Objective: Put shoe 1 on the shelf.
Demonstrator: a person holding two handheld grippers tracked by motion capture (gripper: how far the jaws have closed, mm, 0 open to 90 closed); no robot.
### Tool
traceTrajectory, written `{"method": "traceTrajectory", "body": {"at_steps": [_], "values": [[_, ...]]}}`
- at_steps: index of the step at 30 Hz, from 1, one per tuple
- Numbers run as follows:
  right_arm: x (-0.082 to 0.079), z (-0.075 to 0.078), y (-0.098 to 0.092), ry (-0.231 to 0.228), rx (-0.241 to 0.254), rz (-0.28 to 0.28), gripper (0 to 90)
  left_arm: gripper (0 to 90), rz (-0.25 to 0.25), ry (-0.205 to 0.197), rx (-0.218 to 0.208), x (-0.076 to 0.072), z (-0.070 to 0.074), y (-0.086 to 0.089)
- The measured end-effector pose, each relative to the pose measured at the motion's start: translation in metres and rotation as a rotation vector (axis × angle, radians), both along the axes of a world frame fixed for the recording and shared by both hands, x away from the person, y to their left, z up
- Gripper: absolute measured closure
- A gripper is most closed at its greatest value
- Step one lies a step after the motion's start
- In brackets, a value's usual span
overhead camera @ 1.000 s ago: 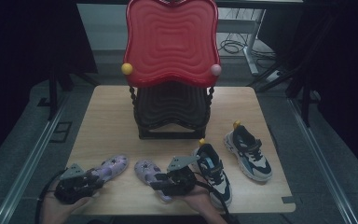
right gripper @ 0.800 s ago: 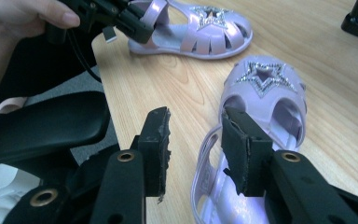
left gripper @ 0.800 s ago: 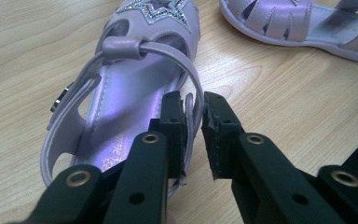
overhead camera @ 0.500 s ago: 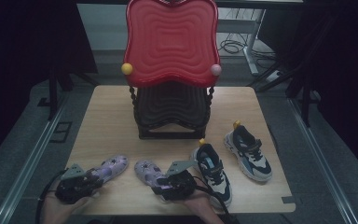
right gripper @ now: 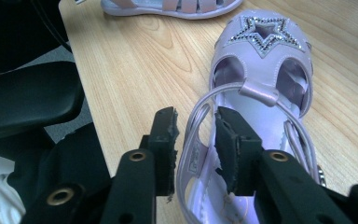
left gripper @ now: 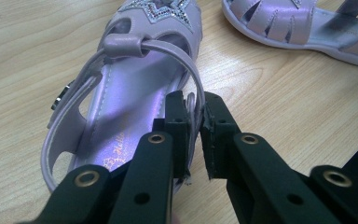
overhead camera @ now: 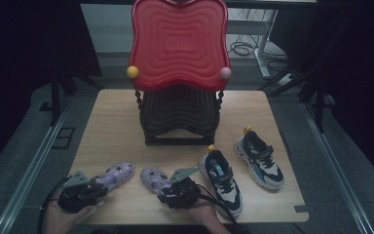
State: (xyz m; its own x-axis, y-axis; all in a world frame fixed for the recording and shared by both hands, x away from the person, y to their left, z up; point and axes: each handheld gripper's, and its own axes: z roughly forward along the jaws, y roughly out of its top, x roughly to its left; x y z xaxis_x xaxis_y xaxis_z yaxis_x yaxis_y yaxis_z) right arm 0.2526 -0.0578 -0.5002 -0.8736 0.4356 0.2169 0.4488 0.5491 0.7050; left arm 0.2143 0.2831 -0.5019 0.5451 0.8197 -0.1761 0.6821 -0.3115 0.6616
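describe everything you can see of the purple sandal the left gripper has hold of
The purple sandal is a small closed-toe shoe of shiny lilac leather-like material, with a glittery star on the toe, side cut-outs, a thin ankle strap and a metallic insole with script lettering. It lies upright on the wooden table, toe pointing away. The left gripper pinches its side wall at the heel, one jaw inside.

From above, the left gripper (overhead camera: pixel 80 191) covers the heel of the left purple sandal (overhead camera: pixel 113 174), and the right gripper (overhead camera: pixel 181 187) hides the rear of the right purple sandal (overhead camera: pixel 154 177). The hands are cut off by the bottom edge. The red chair's (overhead camera: pixel 177 44) top is cropped.
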Motion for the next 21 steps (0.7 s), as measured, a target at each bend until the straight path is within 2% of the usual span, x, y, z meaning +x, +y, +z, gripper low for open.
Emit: {"method": "traceTrajectory", "body": {"at_steps": [7,21], "values": [[0.0029,-0.0013,0.0079,-0.002,-0.04,0.02,75.4,82.5,0.002,-0.001,-0.003,-0.0002,-0.0007,-0.0001],[0.0061,0.0003,0.0067,0.014,-0.054,0.024,84.1,85.8,0.024,0.0,0.01,-0.0003,0.001,-0.001]]}}
